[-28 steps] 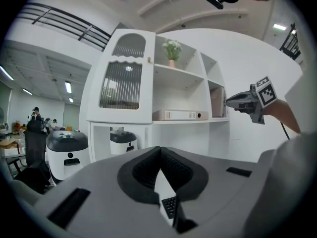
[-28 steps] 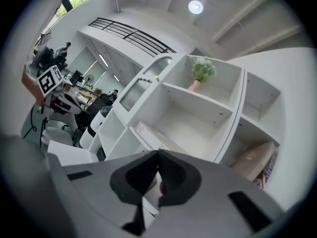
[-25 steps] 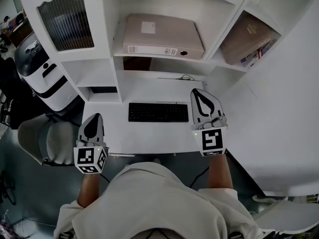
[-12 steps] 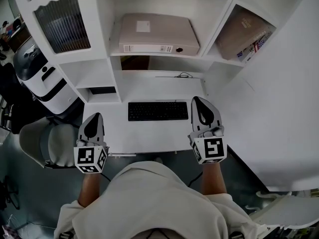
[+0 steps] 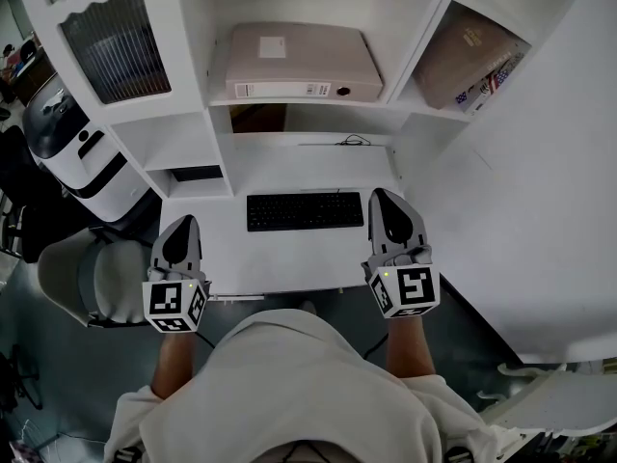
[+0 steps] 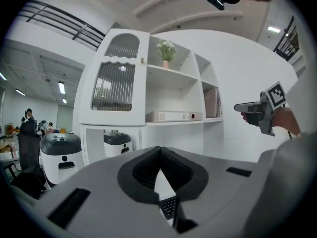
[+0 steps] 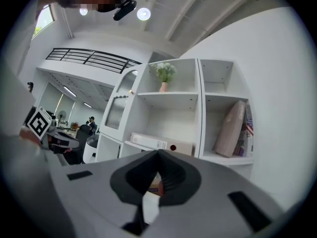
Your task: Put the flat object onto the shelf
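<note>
The flat binder [image 5: 297, 61] lies on its side on the middle shelf [image 5: 289, 102], ahead of and above both my claws, nearer my right 1. My right claw [image 5: 387, 204] is pinched together on nothing, just right of the keyboard [image 5: 305, 210], over the desk [image 5: 289, 258]. My left claw [image 5: 182, 228] is likewise closed and empty at the desk's left edge. 1 brown parcel [image 5: 468, 56] leans in the compartment right of the binder.

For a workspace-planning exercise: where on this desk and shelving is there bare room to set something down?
Bare: desk behind the keyboard, bar a thin cable, and left of it. Crowded: the binder nearly fills its shelf; leaning books occupy the right compartment.
</note>
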Available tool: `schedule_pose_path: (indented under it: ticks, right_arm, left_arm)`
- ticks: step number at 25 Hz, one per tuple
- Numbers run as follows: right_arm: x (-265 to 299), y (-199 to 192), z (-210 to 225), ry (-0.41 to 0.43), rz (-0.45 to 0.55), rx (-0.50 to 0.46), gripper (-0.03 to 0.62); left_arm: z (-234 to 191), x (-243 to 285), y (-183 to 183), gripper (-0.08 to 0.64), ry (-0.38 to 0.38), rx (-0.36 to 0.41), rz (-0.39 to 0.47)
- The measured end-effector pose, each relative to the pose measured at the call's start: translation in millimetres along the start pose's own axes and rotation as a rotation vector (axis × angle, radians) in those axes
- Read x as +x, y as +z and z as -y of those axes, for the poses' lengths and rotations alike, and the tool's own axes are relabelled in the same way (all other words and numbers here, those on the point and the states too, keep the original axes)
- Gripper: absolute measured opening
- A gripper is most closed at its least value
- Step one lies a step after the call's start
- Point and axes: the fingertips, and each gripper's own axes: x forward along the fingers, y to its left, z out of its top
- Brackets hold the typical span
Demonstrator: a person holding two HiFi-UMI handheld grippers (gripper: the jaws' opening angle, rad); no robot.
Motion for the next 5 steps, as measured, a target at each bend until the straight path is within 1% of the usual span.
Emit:
schedule_pose_path:
  ticks: [5]
  right_arm:
    - [1.4,-1.3,1.5,-0.001,-0.006,0.005,0.003]
  left_arm:
    - [0.6,2.9,-0.2,-0.008,-0.006,-0.001,-0.002]
